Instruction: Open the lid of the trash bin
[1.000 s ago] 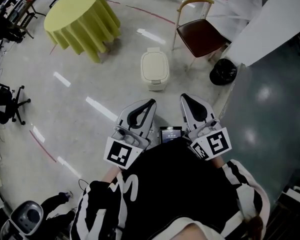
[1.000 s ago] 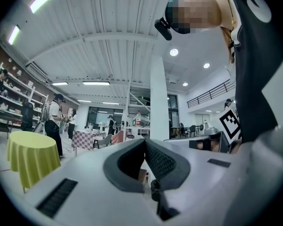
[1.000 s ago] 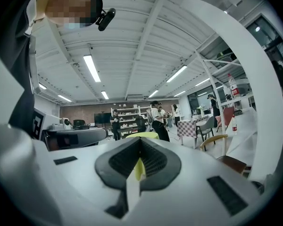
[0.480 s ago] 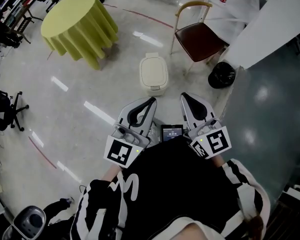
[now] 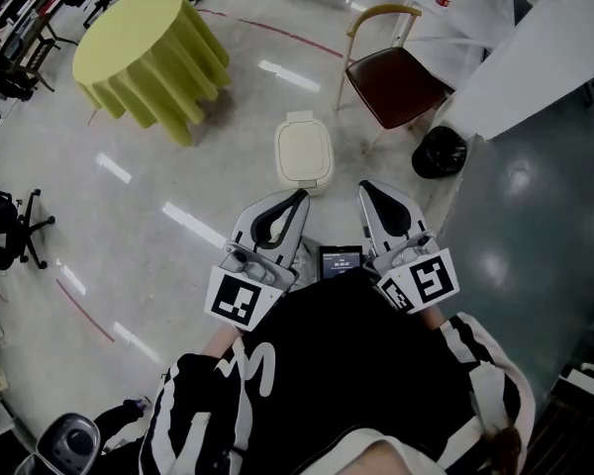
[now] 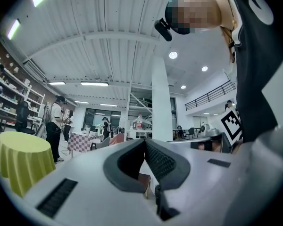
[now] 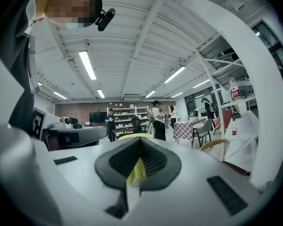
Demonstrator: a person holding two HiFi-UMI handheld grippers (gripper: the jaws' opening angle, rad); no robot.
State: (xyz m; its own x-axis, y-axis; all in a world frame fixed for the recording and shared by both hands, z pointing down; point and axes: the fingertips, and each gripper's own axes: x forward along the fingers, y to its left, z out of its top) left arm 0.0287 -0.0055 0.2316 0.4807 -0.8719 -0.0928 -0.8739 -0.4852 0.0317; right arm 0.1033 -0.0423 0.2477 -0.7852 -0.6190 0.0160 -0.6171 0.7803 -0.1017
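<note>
The trash bin (image 5: 303, 154) is a small cream bin standing on the floor with its lid down, just ahead of both grippers in the head view. My left gripper (image 5: 299, 200) is held near the person's chest, pointing at the bin, its jaws shut with nothing between them. My right gripper (image 5: 365, 188) is beside it, also shut and empty. The bin does not show in either gripper view. In the left gripper view the left gripper (image 6: 145, 140) has its jaws meeting at the tip. In the right gripper view the right gripper (image 7: 140, 139) has its jaws touching too.
A round table with a yellow-green cloth (image 5: 148, 57) stands at the far left. A chair with a dark red seat (image 5: 396, 75) and a black bag-lined bin (image 5: 441, 151) are right of the trash bin. White draped surfaces (image 5: 535, 47) fill the upper right. An office chair (image 5: 5, 226) stands at the left edge.
The trash bin has drawn closer to the grippers in the head view as the person moves forward. Both grippers keep the same pose and stay shut.
</note>
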